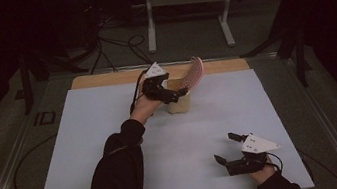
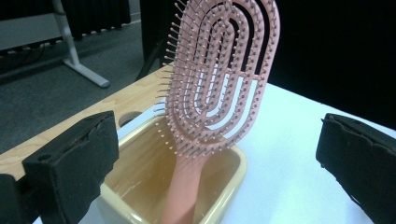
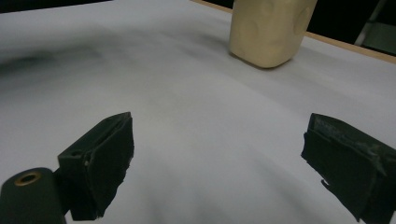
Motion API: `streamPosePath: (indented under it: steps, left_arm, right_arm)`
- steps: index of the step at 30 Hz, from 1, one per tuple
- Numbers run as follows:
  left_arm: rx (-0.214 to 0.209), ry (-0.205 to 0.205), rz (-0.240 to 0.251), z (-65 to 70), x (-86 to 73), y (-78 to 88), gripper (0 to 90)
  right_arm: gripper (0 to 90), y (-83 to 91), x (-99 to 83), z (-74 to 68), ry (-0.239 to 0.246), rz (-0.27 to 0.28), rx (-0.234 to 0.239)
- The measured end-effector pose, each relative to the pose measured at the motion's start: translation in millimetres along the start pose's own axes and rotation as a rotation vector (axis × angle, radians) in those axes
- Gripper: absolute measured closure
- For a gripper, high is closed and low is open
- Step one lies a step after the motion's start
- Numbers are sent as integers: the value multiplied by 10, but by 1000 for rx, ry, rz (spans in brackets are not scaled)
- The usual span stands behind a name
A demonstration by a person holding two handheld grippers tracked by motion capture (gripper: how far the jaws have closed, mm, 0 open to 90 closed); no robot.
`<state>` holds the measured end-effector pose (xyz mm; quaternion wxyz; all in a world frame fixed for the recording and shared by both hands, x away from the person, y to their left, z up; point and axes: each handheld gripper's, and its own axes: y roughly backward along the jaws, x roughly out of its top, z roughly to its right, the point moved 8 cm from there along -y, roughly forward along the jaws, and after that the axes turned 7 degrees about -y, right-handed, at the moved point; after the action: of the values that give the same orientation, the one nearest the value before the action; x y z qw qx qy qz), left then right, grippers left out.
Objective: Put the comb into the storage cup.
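A pink vented hairbrush point(image 2: 219, 79) stands handle-down in a cream square cup point(image 2: 140, 186), its bristled head leaning up and to the right. In the high view the hairbrush point(image 1: 194, 73) sticks out of the cup point(image 1: 179, 102) near the table's far middle. My left gripper point(image 1: 171, 94) hovers right over the cup, open, jaws spread to either side of the brush and touching nothing. My right gripper point(image 1: 226, 147) rests low near the front right of the table, open and empty. The cup point(image 3: 268, 30) stands far ahead of it in the right gripper view.
A white sheet point(image 1: 111, 133) covers most of the wooden table point(image 1: 103, 79). Beyond the far edge stand a metal frame's legs point(image 1: 149, 21) and cables on the dark floor point(image 1: 119, 46). A person's dark sleeve point(image 1: 118, 178) crosses the front left of the sheet.
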<state>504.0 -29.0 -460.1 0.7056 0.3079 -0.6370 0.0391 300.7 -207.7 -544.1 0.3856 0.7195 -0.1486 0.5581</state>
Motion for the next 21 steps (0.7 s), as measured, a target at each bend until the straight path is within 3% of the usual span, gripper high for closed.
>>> streamPosePath:
  steps: [11, 21]
  left_arm:
    - [-27, -12, -20, -2, 5, 245, 0]
    - [-19, -15, -24, -24, -57, 529, 0]
  right_arm:
    - [89, -9, -6, 2, 1, -6, -1]
    - [89, -17, 8, -5, 4, -3, 0]
